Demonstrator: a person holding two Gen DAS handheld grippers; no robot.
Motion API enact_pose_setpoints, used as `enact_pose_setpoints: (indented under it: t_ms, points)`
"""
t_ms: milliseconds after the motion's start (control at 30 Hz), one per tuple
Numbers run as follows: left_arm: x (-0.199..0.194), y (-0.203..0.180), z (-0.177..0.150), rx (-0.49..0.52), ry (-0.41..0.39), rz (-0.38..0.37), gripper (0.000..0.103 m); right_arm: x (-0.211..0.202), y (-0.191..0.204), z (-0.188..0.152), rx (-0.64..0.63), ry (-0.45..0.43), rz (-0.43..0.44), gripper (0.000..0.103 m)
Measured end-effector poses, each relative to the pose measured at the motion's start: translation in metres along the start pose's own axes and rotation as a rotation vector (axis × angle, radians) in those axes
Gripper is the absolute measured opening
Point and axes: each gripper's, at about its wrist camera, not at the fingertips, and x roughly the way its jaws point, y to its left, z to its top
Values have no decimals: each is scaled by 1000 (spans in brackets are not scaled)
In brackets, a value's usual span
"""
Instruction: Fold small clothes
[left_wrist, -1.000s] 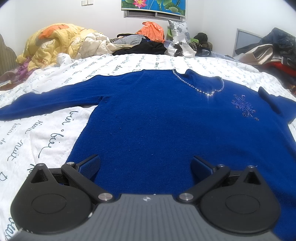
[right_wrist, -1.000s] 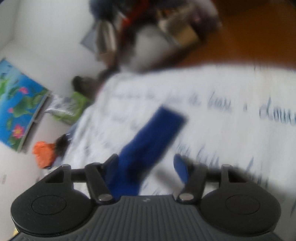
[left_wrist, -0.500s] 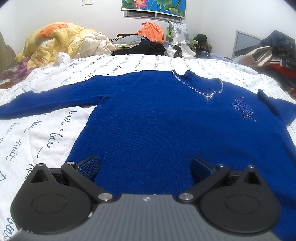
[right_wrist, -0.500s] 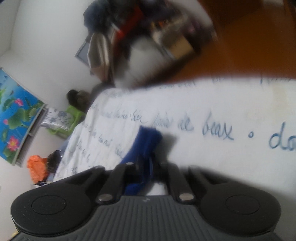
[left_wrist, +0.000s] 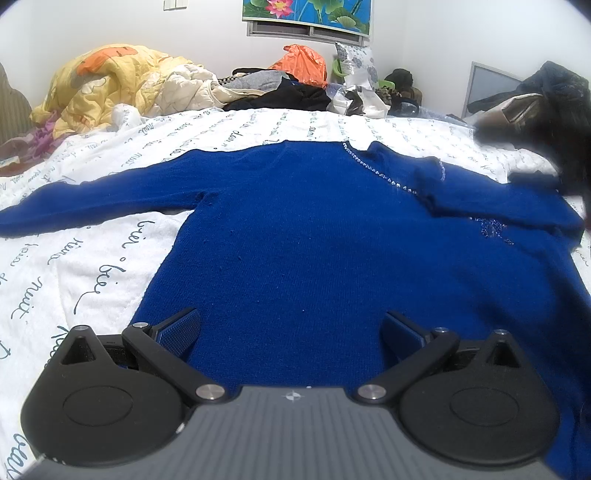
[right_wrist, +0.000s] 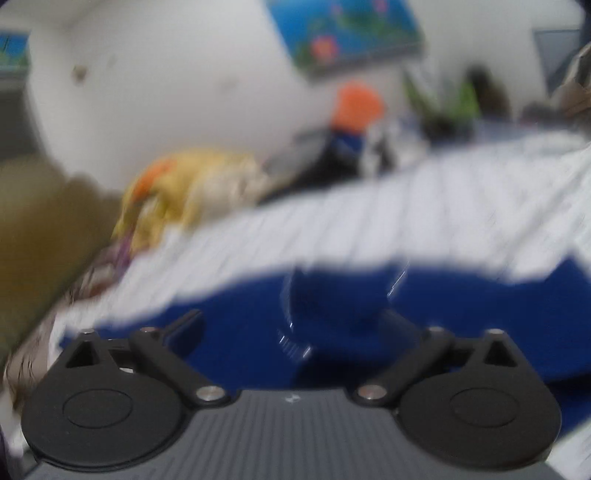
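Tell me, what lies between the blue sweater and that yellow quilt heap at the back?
In the left wrist view, only white bedspread with cursive lettering separates the blue sweater from the yellow quilt.

Sweater (right_wrist: 369, 325) blurred; cuff (left_wrist: 532, 181) hidden.

Bed (left_wrist: 92, 280) covered by a white quilted spread printed with dark cursive script. Directly on it: 1 blue sweater (left_wrist: 314, 236), laid flat, hem toward the camera, 1 sleeve extended to the left edge and the other folded across the chest; a yellow-and-orange quilt (left_wrist: 110, 81) bunched at the far left; a heap of dark and grey clothes (left_wrist: 280, 92) along the far edge.
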Motion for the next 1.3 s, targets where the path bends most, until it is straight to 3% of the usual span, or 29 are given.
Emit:
enact_pose_setpoints:
  t_ms: [100, 133, 200, 267, 333, 367, 433, 467, 533, 600, 633, 667, 833, 900, 967, 1067, 1133, 1300]
  points:
    - [0, -1, 1, 25, 13, -6, 103, -11, 5, -30, 11, -7, -8, 100]
    - [-1, -2, 5, 48, 25, -41, 103, -18, 2, -38, 20, -17, -34, 101]
    - [-1, -2, 24, 12, 36, -168, 103, -33, -12, -50, 57, -42, -94, 101]
    - [7, -3, 60, -112, 51, -304, 103, -39, -21, -63, 61, -65, -136, 101]
    - [33, -11, 94, -196, 121, -410, 102, -42, -29, -73, 125, -67, -151, 101]
    - [50, -16, 109, -241, 159, -450, 97, -43, -31, -78, 139, -101, -144, 101]
    - [88, -31, 128, -298, 230, -491, 90, -45, -30, -77, 136, -151, -160, 101]
    - [105, -40, 135, -306, 267, -497, 82, -44, -31, -77, 140, -150, -167, 101]
    - [136, -63, 141, -292, 341, -503, 78, -41, -33, -76, 153, -146, -160, 101]
    - [144, -85, 143, -224, 300, -471, 71, -44, -37, -78, 169, -154, -146, 101]
    - [146, -99, 145, -163, 298, -453, 42, -43, -38, -78, 179, -152, -146, 101]
    - [151, -108, 144, -119, 306, -426, 5, -42, -39, -79, 186, -149, -150, 101]
    - [124, -98, 155, -9, 145, -333, 6, -42, -40, -81, 189, -153, -138, 101]
    - [106, -73, 165, 9, 73, -304, 6, -42, -40, -81, 191, -154, -136, 101]
    - [96, -42, 172, 22, 37, -227, 6, -42, -39, -81, 189, -153, -136, 101]
    - [108, 11, 171, -4, 77, -88, 6, -41, -39, -81, 189, -151, -134, 101]
    - [121, 37, 162, -32, 131, -39, 6, -41, -40, -81, 190, -145, -134, 101]
    - [132, 46, 142, -14, 165, -7, 6, -38, -40, -80, 192, -122, -139, 101]
